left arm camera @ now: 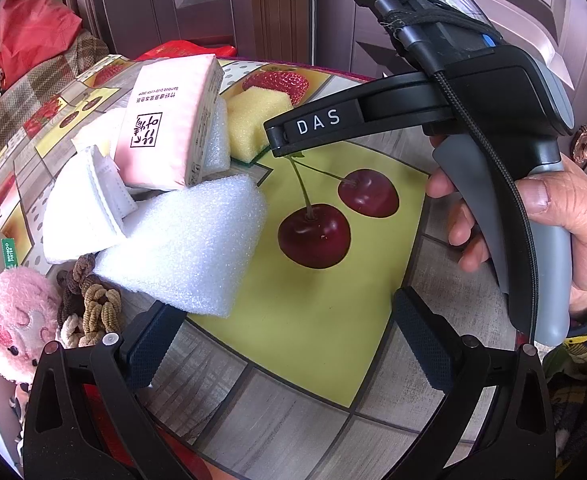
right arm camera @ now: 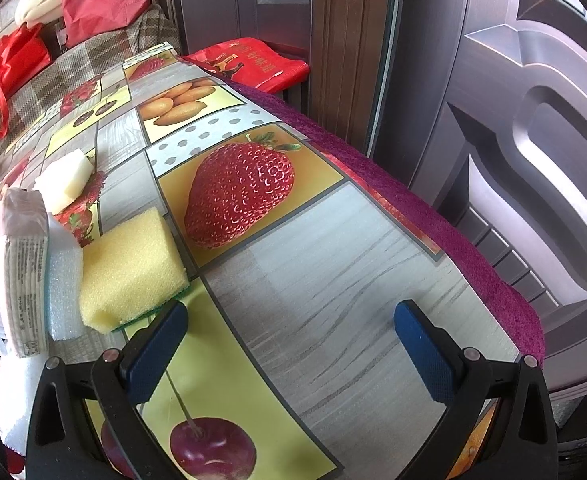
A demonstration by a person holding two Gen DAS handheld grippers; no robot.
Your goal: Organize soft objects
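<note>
A yellow rectangular sponge (right arm camera: pixel 131 268) with a green underside lies on the fruit-print worktop (right arm camera: pixel 333 280), just ahead of the right gripper's (right arm camera: pixel 291 354) left finger, touching white foam. A white foam wedge (left arm camera: pixel 189 244) sits beside the left gripper's (left arm camera: pixel 289 338) left finger; both grippers' fingers are spread, grasping nothing

Both fisheye views are bright, lit by diffuse daylight. Glare streaks the glossy tablecloth (right arm camera: pixel 333 264) and the door panel (right arm camera: pixel 553 168). Shadows are soft and short beneath the yellow sponge (right arm camera: pixel 133 268) and white foam block (left arm camera: pixel 189 244). Straight edges bow strongly toward the frame borders, with dark vignetting in the corners. The centres are sharp; the pink plush toy (left arm camera: pixel 13 320) at the edge appears slightly soft.
</note>
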